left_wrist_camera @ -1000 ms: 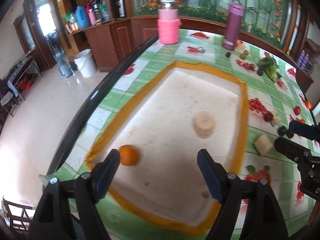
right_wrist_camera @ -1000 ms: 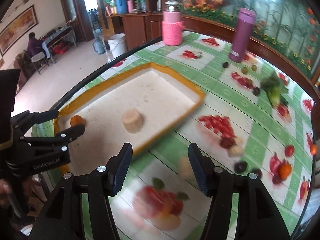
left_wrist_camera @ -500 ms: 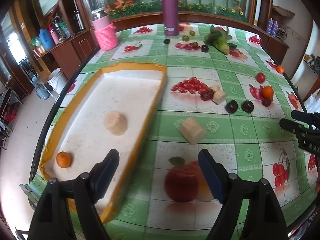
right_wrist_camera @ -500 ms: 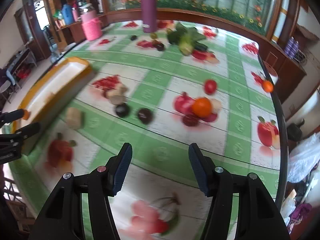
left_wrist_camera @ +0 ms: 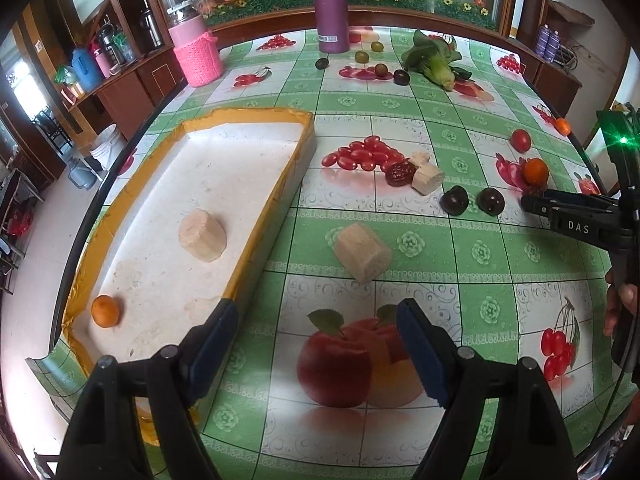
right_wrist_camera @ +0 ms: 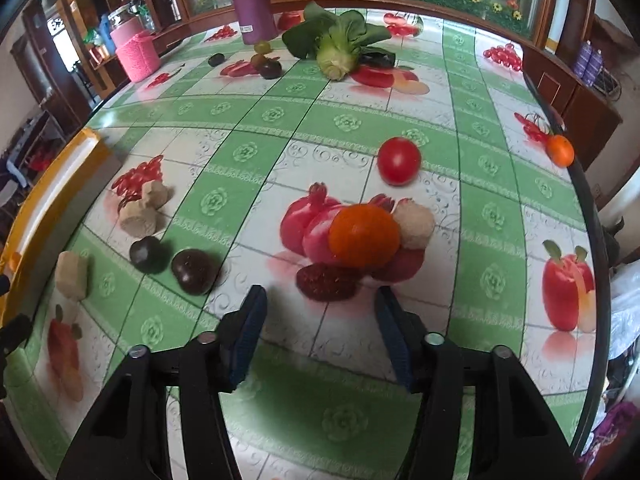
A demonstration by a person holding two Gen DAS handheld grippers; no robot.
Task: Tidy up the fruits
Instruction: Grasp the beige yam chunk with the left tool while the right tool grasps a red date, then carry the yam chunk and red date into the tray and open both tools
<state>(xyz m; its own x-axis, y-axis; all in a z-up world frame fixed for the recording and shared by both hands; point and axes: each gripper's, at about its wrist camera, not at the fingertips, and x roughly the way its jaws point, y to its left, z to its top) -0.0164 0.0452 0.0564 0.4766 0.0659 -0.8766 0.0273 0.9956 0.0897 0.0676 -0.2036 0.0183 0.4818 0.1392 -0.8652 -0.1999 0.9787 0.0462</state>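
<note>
A white tray with a yellow rim holds a small orange and a beige chunk. My left gripper is open and empty, above the cloth just right of the tray, near a loose beige chunk. My right gripper is open and empty, just short of an orange and a dark red fruit. A red tomato, two dark plums and more beige chunks lie around.
A purple bottle, a pink jar and a leafy green vegetable stand at the far side with several small fruits. Another orange sits at the table's right edge. The right gripper shows in the left wrist view.
Both grippers swung right, away from the tray. The left now looks over the cloth beside the tray; the right has closed in on the orange and dark red fruit.
</note>
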